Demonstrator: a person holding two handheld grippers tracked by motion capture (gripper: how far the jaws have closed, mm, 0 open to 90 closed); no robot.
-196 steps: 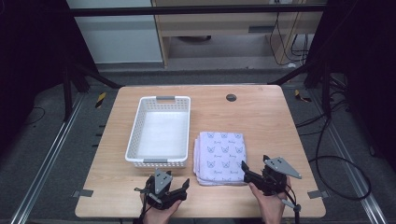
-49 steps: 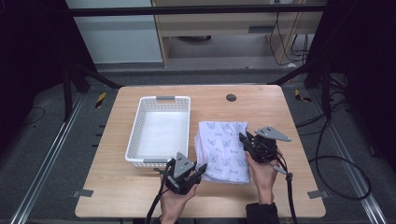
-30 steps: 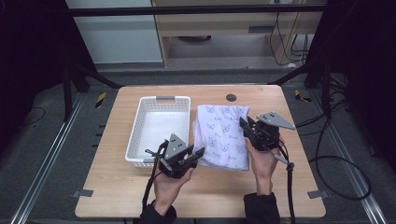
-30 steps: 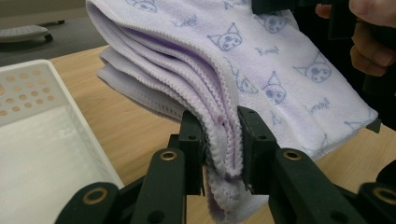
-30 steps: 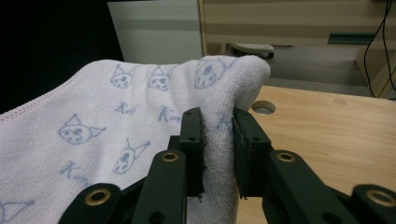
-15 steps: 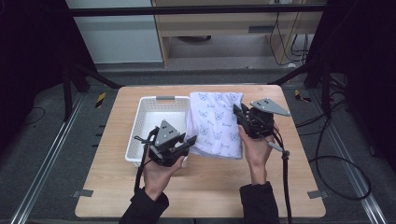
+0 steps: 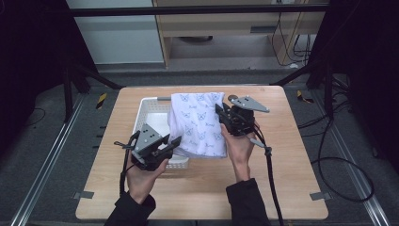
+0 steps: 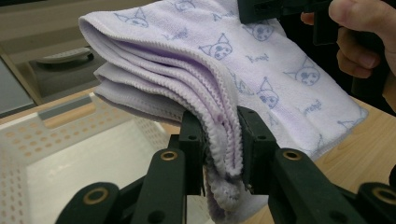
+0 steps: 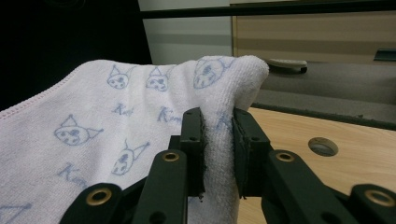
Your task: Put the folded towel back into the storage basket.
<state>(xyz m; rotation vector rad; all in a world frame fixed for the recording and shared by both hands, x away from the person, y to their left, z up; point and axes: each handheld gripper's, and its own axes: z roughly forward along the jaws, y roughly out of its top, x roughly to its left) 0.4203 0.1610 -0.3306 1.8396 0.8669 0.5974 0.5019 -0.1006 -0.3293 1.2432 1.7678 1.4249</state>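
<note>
**Lilac towel held over the basket by both claws**

Lilac terry with little cat faces, folded into a thick pad: that's the towel (image 7: pixel 198 123), and from the high view it's off the desk (image 7: pixel 287 160), hanging half over the right side of the white basket (image 7: pixel 149 113). The left claw (image 7: pixel 175 141) has the near left corner and the right claw (image 7: pixel 219 109) the far right edge, so the fold is carried from two opposite spots. My guess is that's to stop the layers flopping open while it goes toward the basket.

Left gripper view: the left claw (image 8: pixel 223 145) is clenched on the stacked edges of the towel (image 8: pixel 261 74), all layers bunched between the jaws. Below sits the perforated basket (image 8: pixel 60 140), with nothing in it that I can see. The person's other hand (image 8: pixel 364 42) shows far right.

Right gripper view: the right claw (image 9: pixel 218 140) is clamped on a fold of the towel (image 9: pixel 107 126), which arches above the jaws. Beyond it, bare desk (image 9: pixel 289 126) with a round hole (image 9: pixel 323 146).

I'd say lowering it flat into the basket comes next.
</note>
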